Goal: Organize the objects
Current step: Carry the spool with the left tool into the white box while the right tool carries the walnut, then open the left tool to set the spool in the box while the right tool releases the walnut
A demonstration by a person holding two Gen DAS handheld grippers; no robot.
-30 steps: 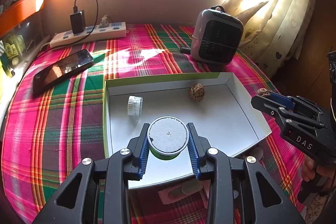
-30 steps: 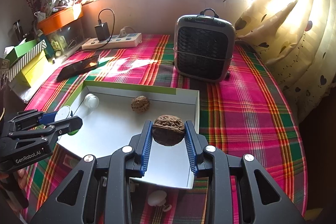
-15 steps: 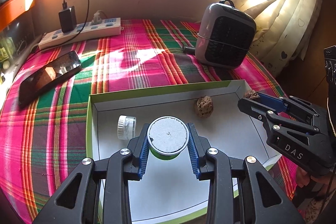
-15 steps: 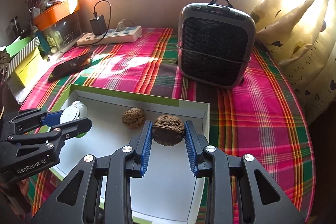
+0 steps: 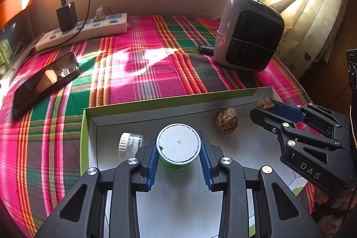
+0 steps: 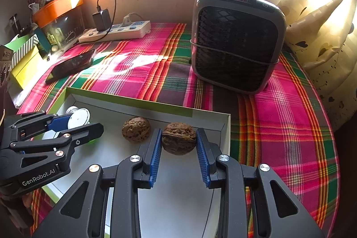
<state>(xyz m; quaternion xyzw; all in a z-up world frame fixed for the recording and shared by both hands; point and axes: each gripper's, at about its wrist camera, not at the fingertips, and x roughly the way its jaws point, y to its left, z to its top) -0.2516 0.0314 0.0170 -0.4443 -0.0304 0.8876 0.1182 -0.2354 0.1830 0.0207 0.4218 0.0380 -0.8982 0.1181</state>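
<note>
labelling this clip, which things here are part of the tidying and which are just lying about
Part of the job:
- white box
- green jar, in left gripper
- walnut, in right gripper
- second walnut
- small vial

Lying about:
- heater
- phone
- power strip

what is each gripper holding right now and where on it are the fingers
The left gripper holds a green container with a white lid, fingers on opposite sides just under the lid. The right gripper holds a walnut, pinched at its two ends.
</note>
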